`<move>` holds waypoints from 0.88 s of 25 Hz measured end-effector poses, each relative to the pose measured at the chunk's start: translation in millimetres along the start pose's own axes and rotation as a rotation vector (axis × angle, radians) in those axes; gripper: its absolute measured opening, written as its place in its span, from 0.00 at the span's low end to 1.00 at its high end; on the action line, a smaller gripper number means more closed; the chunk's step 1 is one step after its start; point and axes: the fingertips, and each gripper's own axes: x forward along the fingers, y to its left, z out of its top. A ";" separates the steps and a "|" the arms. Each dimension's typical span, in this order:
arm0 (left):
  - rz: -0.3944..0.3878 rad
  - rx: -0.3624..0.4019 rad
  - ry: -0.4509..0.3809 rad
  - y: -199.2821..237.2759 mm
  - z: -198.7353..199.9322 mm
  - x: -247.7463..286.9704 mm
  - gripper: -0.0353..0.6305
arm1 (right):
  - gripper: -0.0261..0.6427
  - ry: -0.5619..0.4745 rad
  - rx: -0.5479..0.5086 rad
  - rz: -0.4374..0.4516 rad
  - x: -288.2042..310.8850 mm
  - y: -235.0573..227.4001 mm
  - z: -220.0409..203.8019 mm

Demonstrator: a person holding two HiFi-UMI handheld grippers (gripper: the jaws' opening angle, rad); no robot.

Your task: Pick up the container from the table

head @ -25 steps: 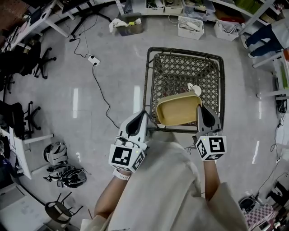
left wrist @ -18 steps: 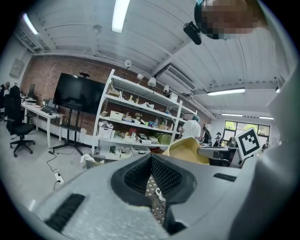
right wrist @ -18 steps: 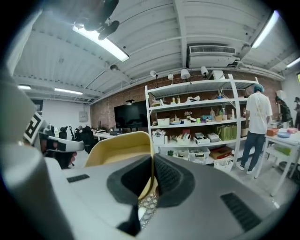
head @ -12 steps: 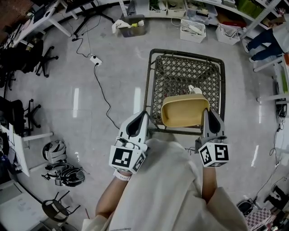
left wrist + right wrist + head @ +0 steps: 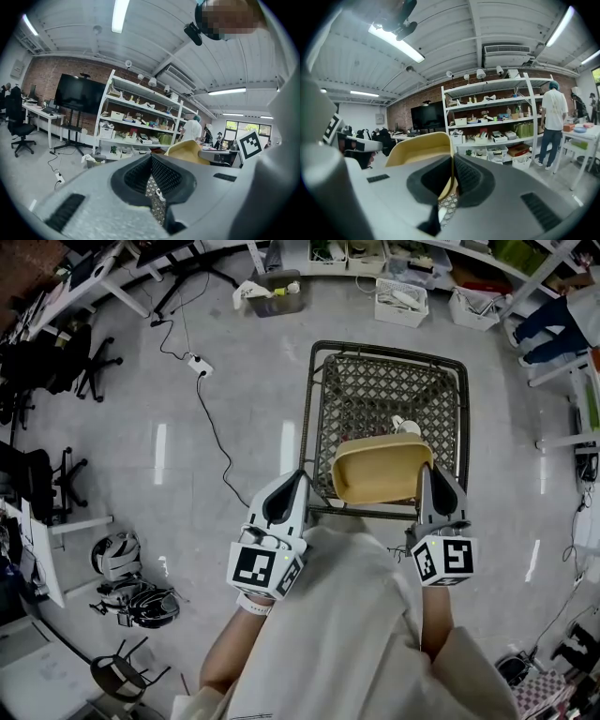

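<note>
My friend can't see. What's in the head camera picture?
From above, the right gripper pinches the rim of a yellow container over a woven table. The left gripper is beside it, shut and empty.

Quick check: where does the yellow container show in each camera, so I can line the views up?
Head view: yellow container right of centre, over the lattice table's near edge.
Left gripper view: container right of centre, just beyond the jaws.
Right gripper view: container left of centre, its wall clamped in the right tool.
Shared landmark: the lattice table, seen through the gap under the jaws in both gripper views.
</note>
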 end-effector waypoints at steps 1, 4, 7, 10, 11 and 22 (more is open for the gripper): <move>-0.001 0.001 0.001 0.1 -0.3 0.7 0.09 | 0.08 0.004 -0.009 -0.002 1.2 0.4 -0.5; 0.003 -0.001 -0.002 -0.3 1.9 1.8 0.09 | 0.08 0.008 -0.020 0.004 2.4 3.6 0.8; 0.003 0.000 -0.003 0.1 3.4 1.3 0.09 | 0.08 0.008 -0.023 0.008 3.1 6.9 2.5; 0.002 -0.007 0.002 -0.1 0.4 2.5 0.09 | 0.08 -0.001 -0.019 0.005 3.2 4.8 5.0; 0.003 -0.007 0.005 -0.1 -0.3 3.4 0.09 | 0.08 -0.005 -0.018 0.003 3.5 3.2 5.6; 0.003 -0.010 0.012 -0.6 0.3 11.2 0.09 | 0.08 -0.005 -0.012 -0.011 4.3 -4.7 5.0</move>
